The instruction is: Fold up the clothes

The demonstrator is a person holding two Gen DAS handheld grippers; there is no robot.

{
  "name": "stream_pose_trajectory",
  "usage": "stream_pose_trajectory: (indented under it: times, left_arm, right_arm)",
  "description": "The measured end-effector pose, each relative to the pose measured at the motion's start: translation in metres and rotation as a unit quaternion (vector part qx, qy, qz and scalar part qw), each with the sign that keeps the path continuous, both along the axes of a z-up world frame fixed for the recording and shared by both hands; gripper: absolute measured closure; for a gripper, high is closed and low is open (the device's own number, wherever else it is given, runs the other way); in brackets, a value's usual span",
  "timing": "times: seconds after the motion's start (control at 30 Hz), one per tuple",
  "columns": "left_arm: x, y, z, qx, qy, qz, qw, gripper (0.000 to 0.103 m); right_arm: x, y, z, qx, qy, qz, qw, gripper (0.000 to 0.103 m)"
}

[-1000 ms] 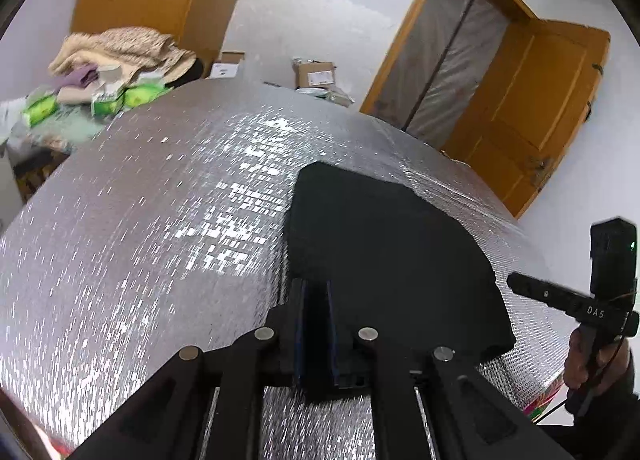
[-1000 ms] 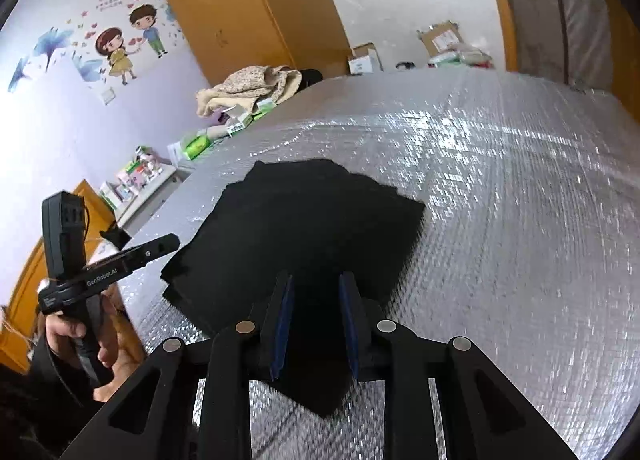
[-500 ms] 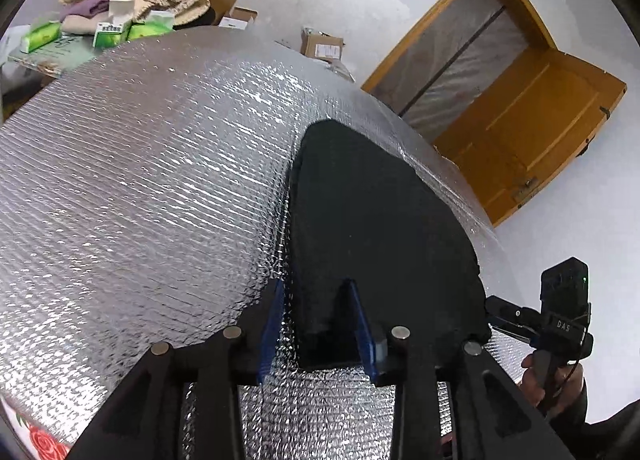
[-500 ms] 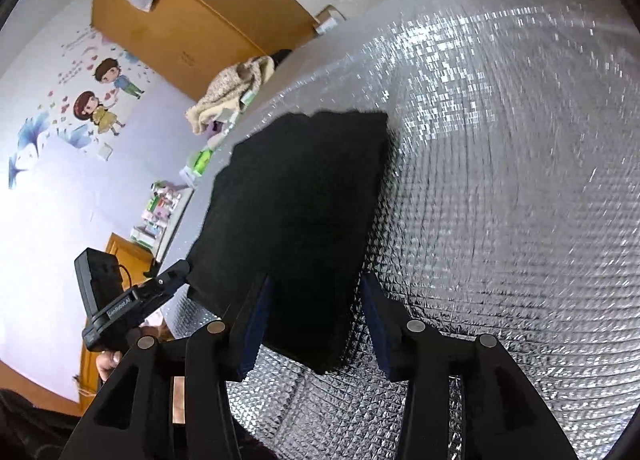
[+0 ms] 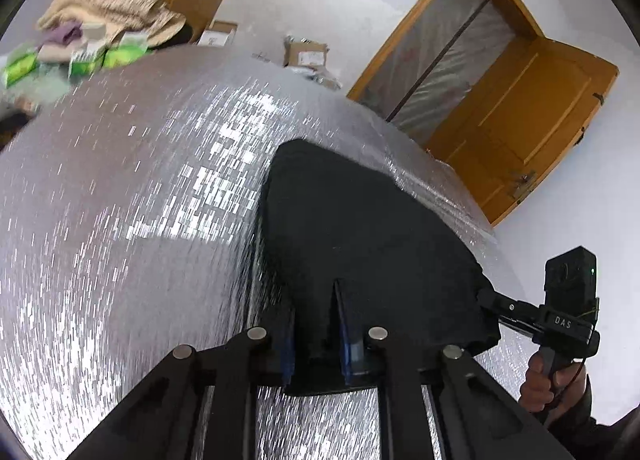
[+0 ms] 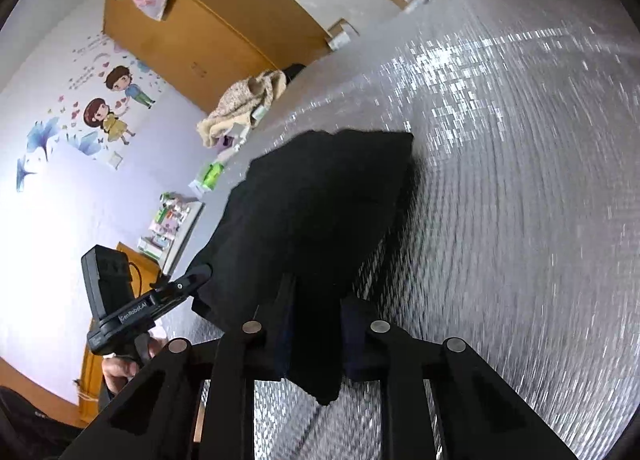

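Note:
A folded black garment [image 5: 360, 236] lies on the silver quilted table [image 5: 120, 220]. My left gripper [image 5: 315, 324] is shut on the garment's near left corner, the cloth held between its blue pads. My right gripper [image 6: 314, 324] is shut on the near right corner of the same black garment [image 6: 320, 196], whose near edge is lifted off the table [image 6: 520, 180]. Each gripper shows in the other's view: the right gripper [image 5: 500, 304] at the garment's right edge, the left gripper [image 6: 192, 280] at its left edge.
A pile of beige clothes [image 5: 108, 8] and green packets [image 5: 24, 64] sit beyond the table's far left edge. Cardboard boxes [image 5: 306, 54] lie on the floor near a wooden door [image 5: 532, 116]. A wardrobe [image 6: 208, 28] stands at the back.
Both grippers were open around the garment's near corners half a second ago. They have now closed on the cloth and raised its near edge off the table.

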State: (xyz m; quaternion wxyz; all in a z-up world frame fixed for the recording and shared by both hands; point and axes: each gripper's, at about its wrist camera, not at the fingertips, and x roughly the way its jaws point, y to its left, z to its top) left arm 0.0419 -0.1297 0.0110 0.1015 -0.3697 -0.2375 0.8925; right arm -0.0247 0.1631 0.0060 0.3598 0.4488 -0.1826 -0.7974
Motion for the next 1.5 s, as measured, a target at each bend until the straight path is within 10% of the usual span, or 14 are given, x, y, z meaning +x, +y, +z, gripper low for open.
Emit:
stream_pose_trajectory:
  times: [0.67,0.93,1.2,1.5]
  left_arm:
    - [-0.139,-0.005,0.006,-0.056,0.0,-0.007,0.9984,0.086]
    - [-0.145,-0.015,-0.013,-0.023,-0.013,-0.002,0.9997,0.083]
    - [-0.107,-0.01,0.018,-0.072,0.046,0.026,0.996,0.084]
    - [-0.119,-0.002,0.001,-0.091,0.013,-0.003,0.9957,0.084]
  right_arm:
    - [-0.121,-0.025,-0.001,0.023,0.015,-0.042,0.999,0.083]
    - [-0.139,-0.025,-0.008,0.047,0.022,-0.043,0.998,0.073]
    - [-0.101,-0.016,0.022,0.078,0.084,-0.06,0.992,0.071]
    - [-0.095,-0.036,0.003,0.143,0.084,-0.03,0.986,0.076]
